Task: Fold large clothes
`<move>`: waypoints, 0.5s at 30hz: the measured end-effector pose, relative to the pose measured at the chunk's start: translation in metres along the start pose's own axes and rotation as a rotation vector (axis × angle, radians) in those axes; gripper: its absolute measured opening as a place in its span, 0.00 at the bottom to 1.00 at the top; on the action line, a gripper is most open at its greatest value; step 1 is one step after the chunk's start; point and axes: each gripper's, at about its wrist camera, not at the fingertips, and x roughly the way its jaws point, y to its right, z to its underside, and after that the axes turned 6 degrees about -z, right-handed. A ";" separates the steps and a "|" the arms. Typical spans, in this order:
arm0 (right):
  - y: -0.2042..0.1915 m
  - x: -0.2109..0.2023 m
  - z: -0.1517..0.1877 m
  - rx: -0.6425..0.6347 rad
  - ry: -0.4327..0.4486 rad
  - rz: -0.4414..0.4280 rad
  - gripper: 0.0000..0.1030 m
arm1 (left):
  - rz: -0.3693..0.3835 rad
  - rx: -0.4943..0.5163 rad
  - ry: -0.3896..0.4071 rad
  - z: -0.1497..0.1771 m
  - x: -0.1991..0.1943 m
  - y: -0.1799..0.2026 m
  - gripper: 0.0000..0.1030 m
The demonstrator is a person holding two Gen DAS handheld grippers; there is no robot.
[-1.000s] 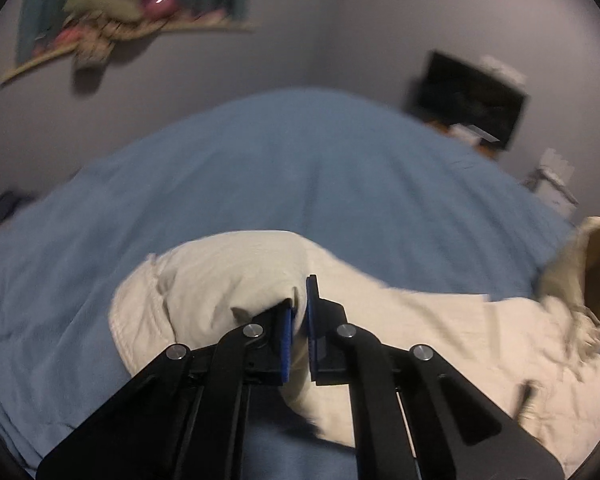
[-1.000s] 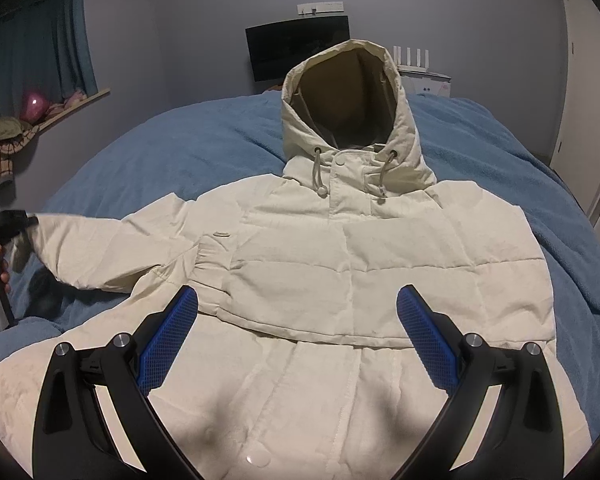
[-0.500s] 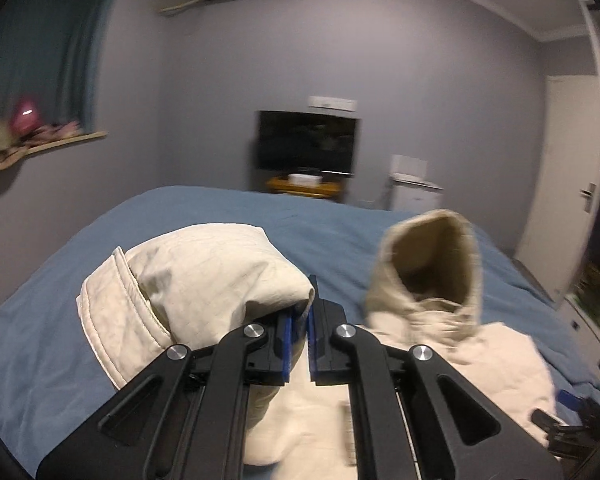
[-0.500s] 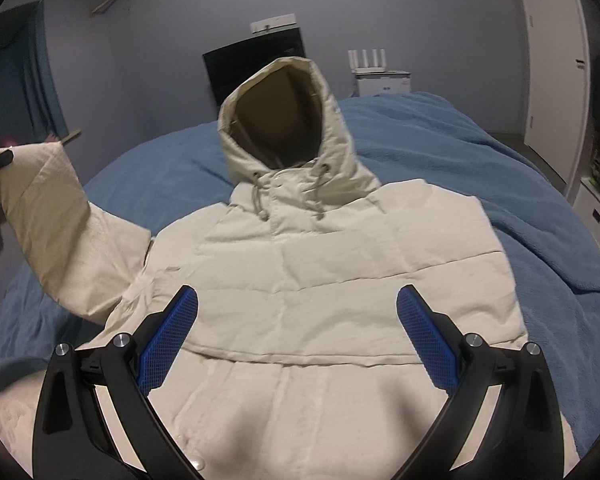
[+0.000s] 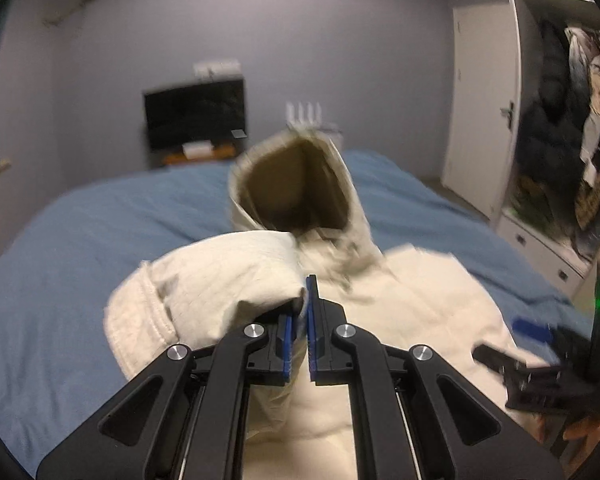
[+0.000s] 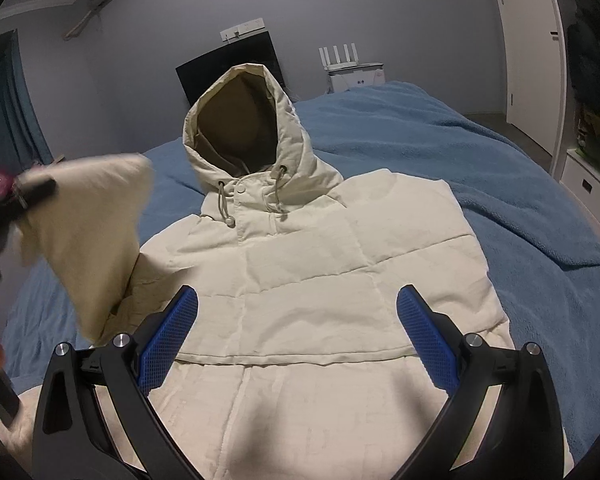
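Since the earlier frames, the sleeve (image 5: 204, 280) has been lifted off the bed (image 5: 80, 240) and carried from the far left in over the jacket (image 6: 320, 280); the hood (image 5: 296, 192), previously at the right edge of the left wrist view, is now seen straight ahead of the left gripper (image 5: 299, 336); the right gripper (image 6: 296, 340) has been kept above the lower front of the jacket.

Left gripper: the jaws are pressed nearly together on a fold of sleeve fabric near the cuff (image 5: 140, 320); the sleeve is bunched over the left finger and held clear of the bed; in the right wrist view it is seen raised at the left, blurred, with the cuff end hanging down.

Right gripper: the jaws are spread wide, with nothing held between the blue pads (image 6: 168, 340); the jacket front is seen between and beyond them; whether contact is made cannot be told.

Jacket: cream, hooded, laid face up on the blue bed, the hood standing open toward the far wall; two drawcords (image 6: 224, 208) hang below the hood; a snap is seen at the collar.

Background: a dark screen (image 6: 228, 68), a white router (image 6: 340, 58) with four antennas on a white box, a white door (image 5: 484, 120); a mark on the box is too small to be read; no brand or label can be made out on the jacket.
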 end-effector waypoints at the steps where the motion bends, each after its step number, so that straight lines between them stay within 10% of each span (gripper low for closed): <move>1: 0.001 0.000 0.000 0.003 0.000 0.002 0.93 | 0.013 -0.001 -0.033 0.009 0.006 0.002 0.06; 11: 0.009 0.003 0.003 0.017 -0.010 0.023 0.93 | 0.007 0.036 -0.255 0.074 0.060 0.000 0.07; 15: 0.005 0.004 0.005 0.002 -0.030 0.023 0.93 | 0.042 -0.043 -0.345 0.078 0.062 -0.024 0.24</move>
